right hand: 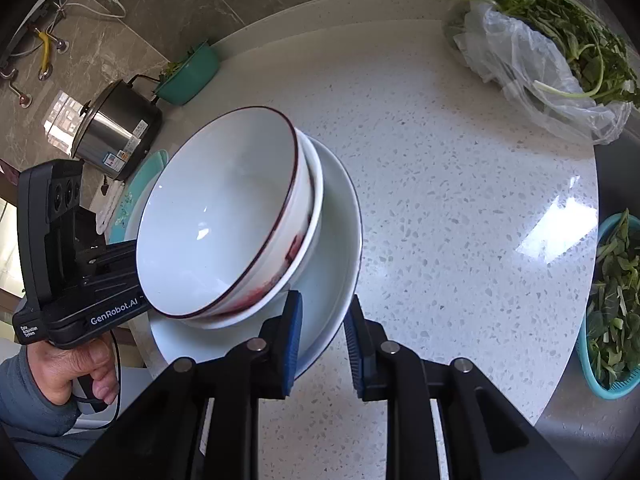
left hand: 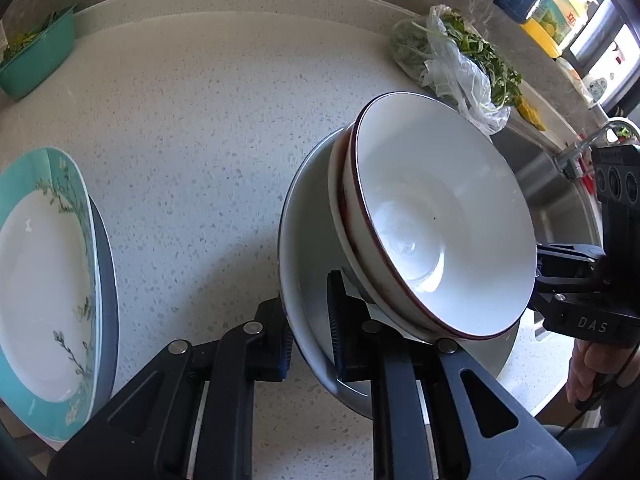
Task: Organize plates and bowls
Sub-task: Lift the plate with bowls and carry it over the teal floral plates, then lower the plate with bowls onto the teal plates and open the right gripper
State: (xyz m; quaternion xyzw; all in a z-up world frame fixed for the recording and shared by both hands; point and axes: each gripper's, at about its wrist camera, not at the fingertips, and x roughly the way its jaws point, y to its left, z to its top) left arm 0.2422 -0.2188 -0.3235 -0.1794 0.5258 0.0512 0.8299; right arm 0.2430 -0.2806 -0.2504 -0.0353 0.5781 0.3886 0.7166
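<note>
While both grippers clamped opposite edges of the wide, shallow white ceramic dish, it sat tilted over the speckled white stone countertop; whether it touched the counter could not be told. The left gripper had its blue-padded fingers pressed on the dish's near rim, one pad inside and one outside, and the right gripper pinched the far rim the same way. Two white bowls nested inside the dish: the upper bowl with a thin dark red rim line sat in a plain white lower bowl, reddish smears showing between their walls. Off to the left lay two stacked plates, a teal-bordered floral white plate atop a dark grey one. One clear plastic bag of leafy greens, two teal baskets of greens and one steel cooker stood around.
</note>
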